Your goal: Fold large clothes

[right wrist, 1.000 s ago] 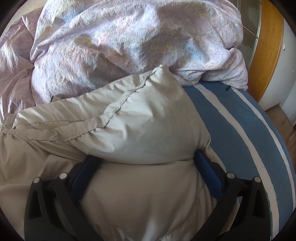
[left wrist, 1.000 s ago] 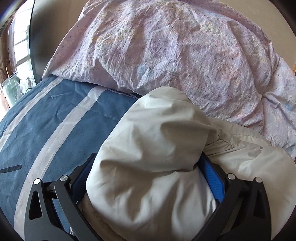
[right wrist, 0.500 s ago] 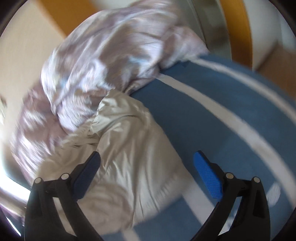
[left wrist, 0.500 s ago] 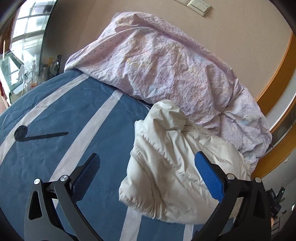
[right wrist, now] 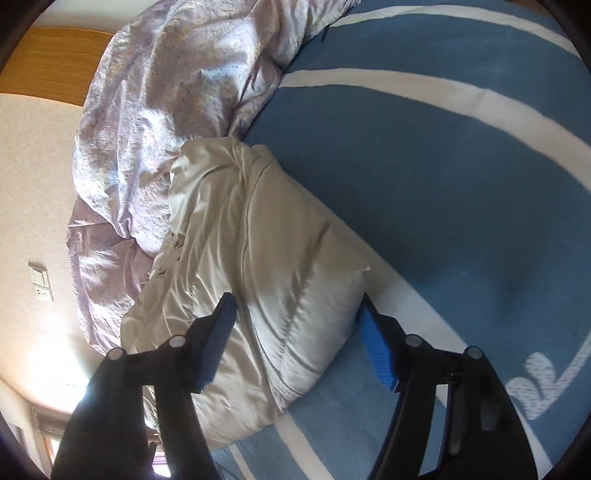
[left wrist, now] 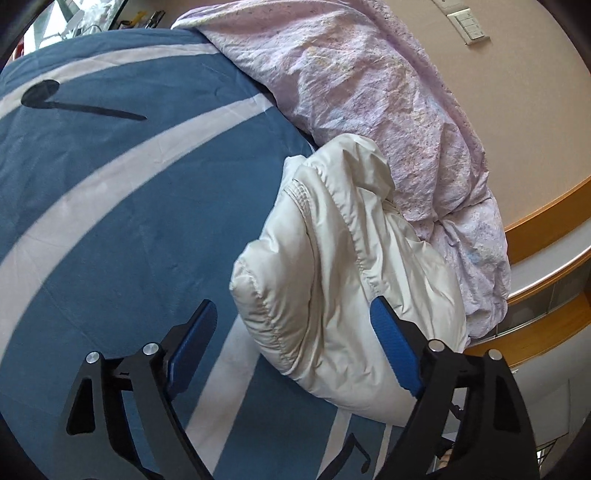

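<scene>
Jacket (left wrist: 347, 266): one cream puffy jacket, bundled into a compact fold, lying on the blue striped bedspread (left wrist: 122, 206) with its far side pressed against the lilac duvet (left wrist: 384, 96).
Just changed: a second ago both tongs had padded fabric bunched between their pads; now both are off it and pulled back above the bed, jacket left where it was set down.
Left gripper (left wrist: 291, 347): jaws wide, nothing held, hanging over the near edge of the bundle.
Right gripper (right wrist: 295, 339): jaws wide too, empty, above the jacket's near corner.
Meaning for task: looks like the fold on this item is finished and released; bundle holds its shape, though puffy filling may spring it open a bit.
Count: jacket 1; duvet 1; bedspread 1; grippers 2; wall switch plate (left wrist: 469, 26) 1.
Other clothes to fold: none visible in either view.
</scene>
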Demonstrator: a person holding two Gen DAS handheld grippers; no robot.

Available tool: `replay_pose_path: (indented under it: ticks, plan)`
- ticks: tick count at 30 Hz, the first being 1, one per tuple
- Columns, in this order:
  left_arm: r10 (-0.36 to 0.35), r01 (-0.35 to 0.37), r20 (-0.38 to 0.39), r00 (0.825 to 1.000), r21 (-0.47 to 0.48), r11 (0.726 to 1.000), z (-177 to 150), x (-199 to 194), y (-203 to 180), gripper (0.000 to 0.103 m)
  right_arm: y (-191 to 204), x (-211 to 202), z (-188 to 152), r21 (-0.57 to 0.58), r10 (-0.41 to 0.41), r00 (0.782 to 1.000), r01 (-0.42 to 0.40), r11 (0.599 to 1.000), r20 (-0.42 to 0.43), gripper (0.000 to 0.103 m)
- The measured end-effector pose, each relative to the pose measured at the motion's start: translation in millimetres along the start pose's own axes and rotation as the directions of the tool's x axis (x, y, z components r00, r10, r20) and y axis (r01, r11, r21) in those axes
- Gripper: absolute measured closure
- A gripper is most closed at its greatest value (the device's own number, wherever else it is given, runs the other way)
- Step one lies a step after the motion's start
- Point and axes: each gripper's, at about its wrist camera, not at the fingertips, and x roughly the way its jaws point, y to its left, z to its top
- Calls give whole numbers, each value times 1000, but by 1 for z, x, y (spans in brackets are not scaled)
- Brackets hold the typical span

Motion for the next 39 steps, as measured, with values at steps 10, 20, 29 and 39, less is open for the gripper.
replay_pose_path:
  ticks: [10, 20, 29, 39]
  plan:
    - [-24, 29, 46, 999, -106, 994, -3, 18, 2, 42, -6, 5, -3, 0, 65, 997, -65, 998, 34, 54]
    - [-84, 92, 97, 992, -74, 993, 6, 1, -8, 82, 16, -14, -6, -86, 151, 984, -143, 986, 96, 80]
    - [-111, 119, 132, 985, -59, 991, 12, -24, -12, 85, 35, -35, -19, -161, 188, 977, -171, 972, 97, 81]
    - [-149, 160, 164, 975, -58, 985, -6, -100, 24, 85, 29, -80, -71, -263, 226, 973, -209, 942, 36, 81]
